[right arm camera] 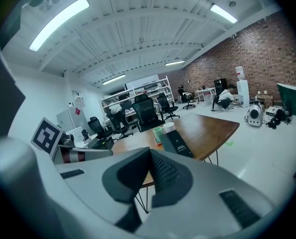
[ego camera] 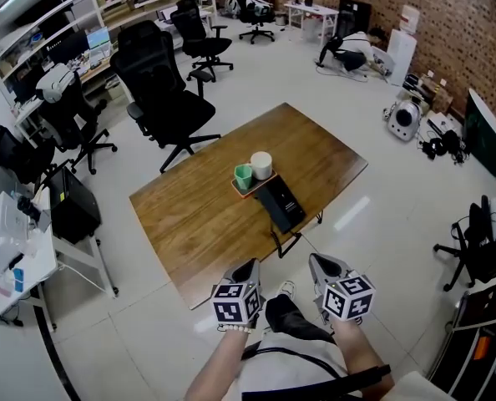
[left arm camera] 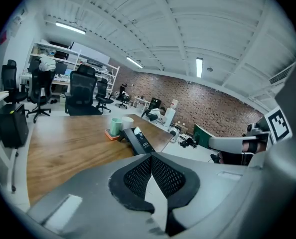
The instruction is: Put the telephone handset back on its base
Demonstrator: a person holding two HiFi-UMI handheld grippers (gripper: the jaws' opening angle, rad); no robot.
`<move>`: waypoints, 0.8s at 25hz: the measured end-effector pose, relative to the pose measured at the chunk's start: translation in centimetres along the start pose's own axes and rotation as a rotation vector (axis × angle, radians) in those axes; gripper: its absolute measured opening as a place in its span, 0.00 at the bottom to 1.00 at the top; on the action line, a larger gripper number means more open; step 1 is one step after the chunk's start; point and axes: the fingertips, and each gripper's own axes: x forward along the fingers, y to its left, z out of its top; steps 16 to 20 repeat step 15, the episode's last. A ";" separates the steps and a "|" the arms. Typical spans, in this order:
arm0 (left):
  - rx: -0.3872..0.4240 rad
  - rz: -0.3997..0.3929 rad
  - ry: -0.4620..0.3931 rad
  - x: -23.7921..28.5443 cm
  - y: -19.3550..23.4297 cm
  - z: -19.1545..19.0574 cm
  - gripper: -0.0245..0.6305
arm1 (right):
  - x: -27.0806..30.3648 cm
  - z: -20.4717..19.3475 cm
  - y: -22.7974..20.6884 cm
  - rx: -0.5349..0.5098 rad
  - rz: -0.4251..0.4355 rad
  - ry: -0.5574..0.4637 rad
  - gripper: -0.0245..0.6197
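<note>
So, telephone [ego camera: 281, 205]: a black slab on the wooden table [ego camera: 194, 215], close to the edge nearest me. It's just beside the tray [ego camera: 240, 192] holding the green cup [ego camera: 243, 176] and white cup [ego camera: 261, 164].
Handset vs base: honestly can't split them from here. The telephone reads as one dark piece and I see no loose handset anywhere on the table. It could be seated properly, or just lying on top crooked, so I'm not calling it.
Long axis: diagonal in the head view, roughly 10 o'clock to 4 o'clock.
Left tongs [ego camera: 249, 266]: clenched tight with nothing between them. The telephone sits at about 1 o'clock from them.
Right tongs [ego camera: 319, 262]: also clenched and empty. The telephone sits at about 11 o'clock from them.
Gap: both tongs hang off the table's near edge, well apart from the telephone and touching nothing.
Nearer hand: pretty much a tie to the telephone's middle. My guess is the right tongs are a touch closer to its 4 o'clock end.
</note>
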 end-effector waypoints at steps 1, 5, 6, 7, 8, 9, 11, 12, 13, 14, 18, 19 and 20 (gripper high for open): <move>-0.005 -0.001 0.002 0.0 0.0 -0.1 0.04 | 0.1 0.0 0.0 0.000 0.001 0.001 0.05; -0.014 0.004 0.005 0.2 0.3 -0.3 0.04 | 0.3 0.0 0.1 -0.008 0.007 0.005 0.05; -0.015 0.005 0.006 0.2 0.3 -0.3 0.04 | 0.3 0.1 0.1 -0.009 0.007 0.006 0.05; -0.014 0.005 0.006 0.2 0.3 -0.3 0.04 | 0.3 0.1 0.1 -0.010 0.007 0.007 0.05; -0.013 0.005 0.006 0.2 0.2 -0.2 0.04 | 0.3 0.2 0.0 -0.010 0.007 0.007 0.05; -0.013 0.005 0.006 0.2 0.1 -0.2 0.04 | 0.3 0.2 0.0 -0.010 0.007 0.007 0.05; -0.012 0.005 0.005 0.2 0.1 -0.2 0.04 | 0.3 0.2 0.0 -0.011 0.010 0.008 0.05; -0.012 0.005 0.004 0.2 0.1 -0.2 0.04 | 0.4 0.2 0.1 -0.013 0.012 0.009 0.05; -0.012 0.006 0.003 0.2 0.1 -0.2 0.04 | 0.4 0.2 0.1 -0.014 0.014 0.010 0.05; -0.013 0.007 0.003 0.3 0.1 -0.2 0.04 | 0.5 0.2 0.2 -0.016 0.016 0.011 0.05; -0.013 0.008 0.003 0.3 0.1 -0.2 0.04 | 0.5 0.2 0.2 -0.017 0.018 0.012 0.05; -0.013 0.008 0.003 0.3 0.1 -0.2 0.04 | 0.5 0.2 0.2 -0.017 0.018 0.012 0.05; -0.013 0.008 0.003 0.3 0.1 -0.2 0.04 | 0.5 0.2 0.2 -0.017 0.018 0.012 0.05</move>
